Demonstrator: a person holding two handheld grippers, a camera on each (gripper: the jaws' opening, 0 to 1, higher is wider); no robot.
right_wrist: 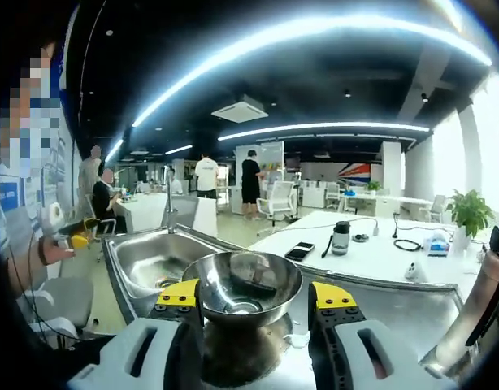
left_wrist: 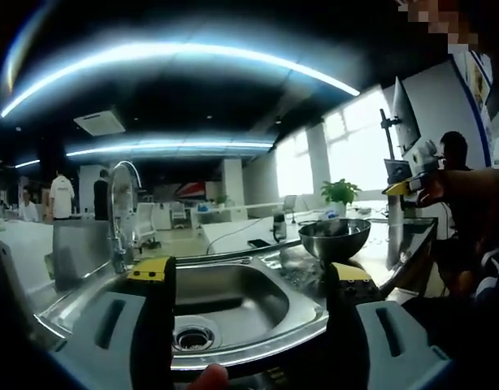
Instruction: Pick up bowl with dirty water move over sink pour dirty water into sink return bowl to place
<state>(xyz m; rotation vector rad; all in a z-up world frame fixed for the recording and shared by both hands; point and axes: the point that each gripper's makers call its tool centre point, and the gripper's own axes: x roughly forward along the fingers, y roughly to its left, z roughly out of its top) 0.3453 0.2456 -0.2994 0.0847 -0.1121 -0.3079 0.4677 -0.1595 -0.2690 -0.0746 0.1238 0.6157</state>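
Steel bowl between jaws — right hand-held gripper level, open.

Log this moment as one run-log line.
bowl: on counter beside sink | right gripper: open, straddling bowl | left gripper: open, empty, over sink

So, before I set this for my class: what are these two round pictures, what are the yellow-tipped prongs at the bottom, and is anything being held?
There is no robot here. A person holds a two-jaw gripper in each hand, and a fisheye camera rides on each, hence the round pictures. The yellow-tipped prongs are each gripper's own jaws.

The left gripper view looks over a steel sink with a tap; the metal bowl stands on the counter beside it. This gripper is open and empty.

The right gripper view faces the same bowl from the other side. Its jaws stand open on either side of the bowl, so nothing is held yet. A phone and a bottle lie on the white table behind.
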